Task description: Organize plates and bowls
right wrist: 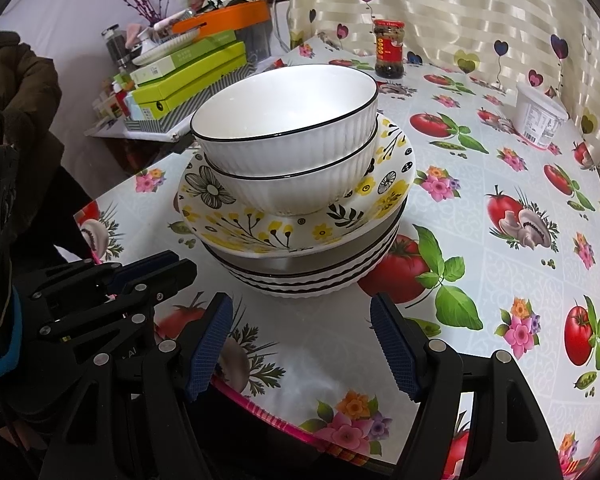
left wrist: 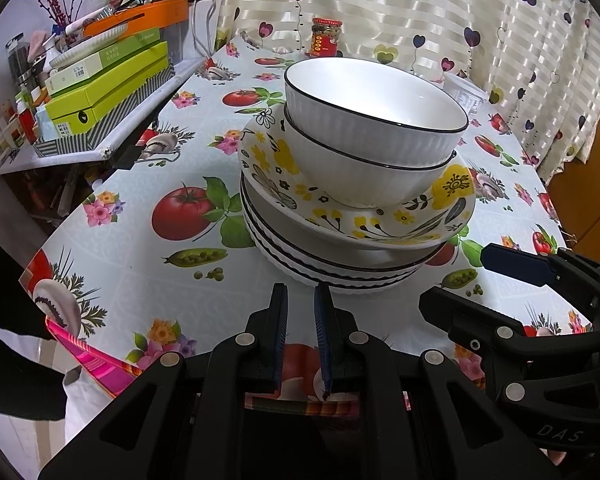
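Observation:
Two white ribbed bowls with black rims (left wrist: 374,120) (right wrist: 288,124) are nested on a yellow-flowered plate (left wrist: 340,216) (right wrist: 256,228). That plate rests on a stack of white ribbed plates with black rims (left wrist: 340,272) (right wrist: 308,276). The whole stack stands on the fruit-print table (left wrist: 172,288) (right wrist: 500,264). My left gripper (left wrist: 301,300) is just in front of the stack, jaws nearly closed and empty. My right gripper (right wrist: 302,320) is open and empty, in front of the stack. The right gripper also shows in the left wrist view (left wrist: 512,268) at the right.
A red-labelled jar (left wrist: 326,38) (right wrist: 389,50) stands at the back near the curtain. A white plastic tub (right wrist: 540,120) (left wrist: 464,94) sits at the back right. A side shelf with green boxes (left wrist: 108,84) (right wrist: 188,76) is at the left. The table's front edge is near both grippers.

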The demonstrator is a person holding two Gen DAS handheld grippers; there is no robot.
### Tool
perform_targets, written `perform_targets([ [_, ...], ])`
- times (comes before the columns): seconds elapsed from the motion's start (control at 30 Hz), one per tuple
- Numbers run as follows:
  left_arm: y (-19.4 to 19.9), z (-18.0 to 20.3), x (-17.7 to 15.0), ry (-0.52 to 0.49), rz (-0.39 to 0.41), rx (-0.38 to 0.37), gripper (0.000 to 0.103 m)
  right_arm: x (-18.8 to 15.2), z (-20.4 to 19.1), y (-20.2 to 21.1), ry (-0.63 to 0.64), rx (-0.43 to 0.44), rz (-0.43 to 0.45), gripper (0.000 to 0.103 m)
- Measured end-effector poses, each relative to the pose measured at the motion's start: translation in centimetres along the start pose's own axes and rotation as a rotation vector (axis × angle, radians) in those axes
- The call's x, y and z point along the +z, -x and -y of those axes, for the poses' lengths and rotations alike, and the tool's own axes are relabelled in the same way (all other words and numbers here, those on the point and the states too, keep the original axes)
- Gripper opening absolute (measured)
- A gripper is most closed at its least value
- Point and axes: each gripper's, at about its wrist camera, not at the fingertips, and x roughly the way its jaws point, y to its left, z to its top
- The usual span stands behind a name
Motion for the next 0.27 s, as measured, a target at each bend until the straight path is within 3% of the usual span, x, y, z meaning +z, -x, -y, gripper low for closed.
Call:
perform_targets([
  [0.27,0.00,-0.06,0.10,-0.002,0.007,0.001,0.014,0.06,-0.06,0.00,0.000,0.000,0.000,0.072],
])
